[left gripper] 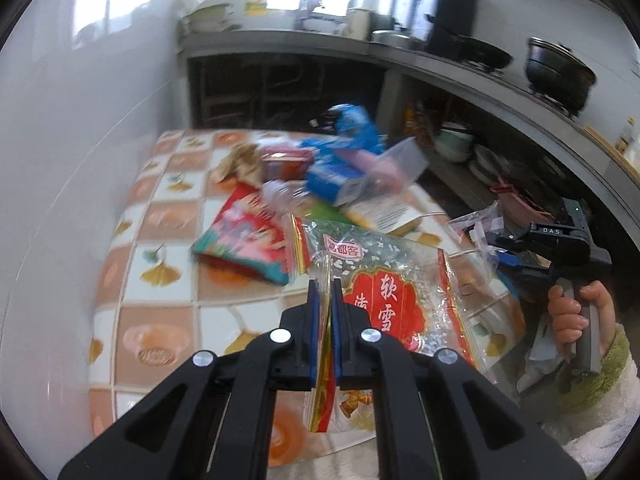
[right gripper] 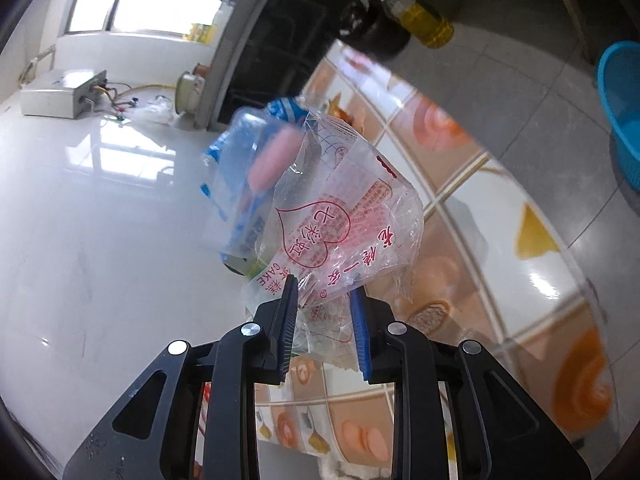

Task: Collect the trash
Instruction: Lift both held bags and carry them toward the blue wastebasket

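Note:
My left gripper (left gripper: 325,285) is shut on the edge of a clear snack bag with a red label (left gripper: 400,280), which hangs above the tile-patterned table (left gripper: 160,216). Behind it on the table lies a trash pile: a red wrapper (left gripper: 244,236), a blue carton (left gripper: 336,184), a red box (left gripper: 286,162) and crumpled paper (left gripper: 240,162). My right gripper (right gripper: 324,286) is shut on a crumpled clear wrapper with a red heart print (right gripper: 340,216). A blurred blue pack (right gripper: 236,184) shows behind that wrapper. A hand (left gripper: 576,316) holds the right gripper's handle at the table's right side.
A white tiled wall (left gripper: 80,140) borders the table on the left. A counter with a wok (left gripper: 480,54) and a black pot (left gripper: 560,76) runs behind. An oil bottle (right gripper: 428,24) and a blue basket (right gripper: 620,112) stand on the floor past the table.

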`<state>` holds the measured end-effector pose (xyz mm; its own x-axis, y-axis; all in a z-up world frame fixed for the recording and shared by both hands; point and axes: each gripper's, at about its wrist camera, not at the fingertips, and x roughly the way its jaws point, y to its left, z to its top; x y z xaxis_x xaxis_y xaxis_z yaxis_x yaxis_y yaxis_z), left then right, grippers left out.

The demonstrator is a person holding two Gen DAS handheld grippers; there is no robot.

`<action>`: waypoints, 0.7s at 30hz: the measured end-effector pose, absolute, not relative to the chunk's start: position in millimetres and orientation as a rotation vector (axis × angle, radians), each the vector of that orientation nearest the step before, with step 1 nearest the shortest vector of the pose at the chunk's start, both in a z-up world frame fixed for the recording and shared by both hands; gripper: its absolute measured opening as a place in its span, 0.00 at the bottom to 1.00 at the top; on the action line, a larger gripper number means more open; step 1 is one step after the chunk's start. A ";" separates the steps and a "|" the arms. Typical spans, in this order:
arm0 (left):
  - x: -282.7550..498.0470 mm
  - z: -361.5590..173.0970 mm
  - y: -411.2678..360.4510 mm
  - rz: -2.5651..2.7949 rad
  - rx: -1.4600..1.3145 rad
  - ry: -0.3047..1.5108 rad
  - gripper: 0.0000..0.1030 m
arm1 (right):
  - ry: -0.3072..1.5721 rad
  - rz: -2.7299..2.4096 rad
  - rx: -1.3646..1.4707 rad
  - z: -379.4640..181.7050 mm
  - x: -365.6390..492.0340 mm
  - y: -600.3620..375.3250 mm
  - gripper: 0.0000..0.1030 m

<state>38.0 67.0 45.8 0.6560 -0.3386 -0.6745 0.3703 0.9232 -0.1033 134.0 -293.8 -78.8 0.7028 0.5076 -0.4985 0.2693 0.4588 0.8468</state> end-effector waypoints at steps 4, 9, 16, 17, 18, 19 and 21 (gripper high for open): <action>45.7 53.9 34.6 -0.490 0.079 0.736 0.04 | 0.764 0.111 1.095 -68.0 105.5 -310.5 0.23; 67.3 59.9 -18.9 -0.624 0.124 0.750 0.04 | 0.691 -0.024 1.071 -60.4 66.1 -339.8 0.23; 90.9 66.9 -139.1 -0.816 0.321 0.740 0.04 | 0.600 -0.258 1.078 -70.8 11.4 -382.9 0.23; 94.7 65.5 -155.0 -0.837 0.342 0.746 0.04 | 0.593 -0.297 1.080 -75.1 3.6 -390.7 0.23; 99.5 63.1 -177.4 -0.862 0.374 0.755 0.04 | 0.588 -0.331 1.079 -79.1 -2.8 -396.2 0.23; 103.7 60.6 -200.2 -0.880 0.411 0.757 0.04 | 0.585 -0.364 1.076 -82.4 -7.6 -400.7 0.23; 109.2 55.0 -239.7 -0.905 0.482 0.752 0.04 | 0.584 -0.437 1.065 -91.6 -19.2 -413.7 0.23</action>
